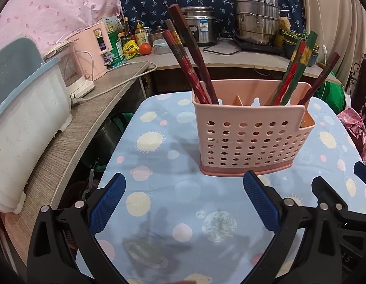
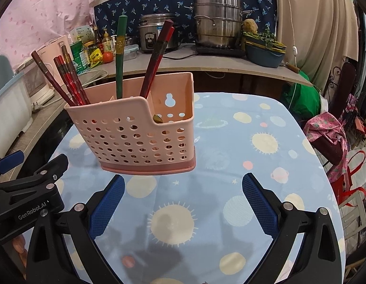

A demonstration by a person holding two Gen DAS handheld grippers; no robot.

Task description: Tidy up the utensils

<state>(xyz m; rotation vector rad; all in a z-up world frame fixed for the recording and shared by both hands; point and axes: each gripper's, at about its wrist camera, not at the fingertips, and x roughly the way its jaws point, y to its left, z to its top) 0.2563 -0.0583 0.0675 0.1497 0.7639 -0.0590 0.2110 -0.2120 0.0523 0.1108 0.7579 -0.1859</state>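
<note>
Jaws on both the left gripper (image 1: 184, 201) and right gripper (image 2: 183, 201) gape wide, empty, just short of the pink holder (image 2: 133, 127) on the cloth-covered surface (image 2: 265, 189). Chopsticks (image 1: 194, 66) inside look light, stiff, slick; pinch mid-shaft. Open room right; a counter (image 1: 71, 132) crowds left.

Table (image 1: 159, 189) (planet-print cloth), pink caddy (image 1: 249, 142) on it

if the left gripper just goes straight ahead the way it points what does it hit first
Most likely the pink utensil holder: it stands just beyond the open left gripper, slightly right of centre, so the right finger may meet its base first. Depth is hard to judge.
</note>
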